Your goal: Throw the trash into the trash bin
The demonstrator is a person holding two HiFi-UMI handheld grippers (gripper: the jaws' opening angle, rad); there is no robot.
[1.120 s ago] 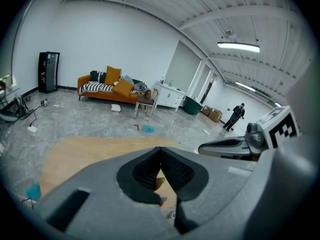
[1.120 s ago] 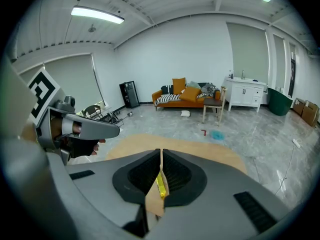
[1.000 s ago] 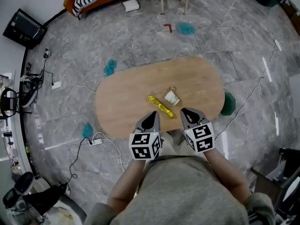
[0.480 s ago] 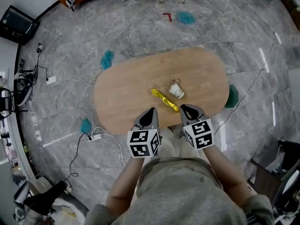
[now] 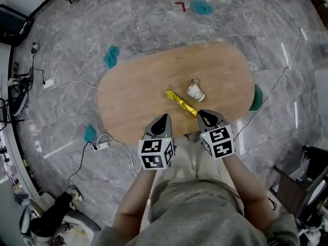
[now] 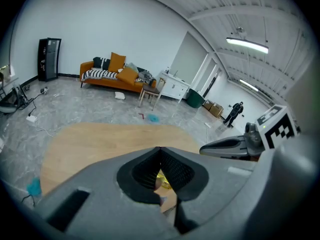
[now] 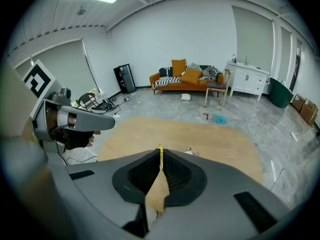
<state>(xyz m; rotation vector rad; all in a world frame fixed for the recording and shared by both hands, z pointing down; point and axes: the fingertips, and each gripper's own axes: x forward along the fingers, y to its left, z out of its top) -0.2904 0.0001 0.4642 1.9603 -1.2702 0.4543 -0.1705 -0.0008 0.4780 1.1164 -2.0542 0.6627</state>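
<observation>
Both grippers have sunk toward the near edge of the tabletop (image 5: 133, 96). The left gripper (image 5: 163, 118) and right gripper (image 5: 202, 114) each have their jaws together, with nothing held. The yellow wrapper (image 5: 181, 102) lies mid-tabletop, its near end just beside the right gripper, and a crumpled white cup (image 5: 195, 91) sits just beyond it. No pickup has begun, and the jaws must open first.

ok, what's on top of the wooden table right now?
A yellow wrapper and a small white cup, side by side; the rest of the table that shows is bare. Part of its near edge is covered by the left hand-held gripper and the right hand-held gripper.
</observation>
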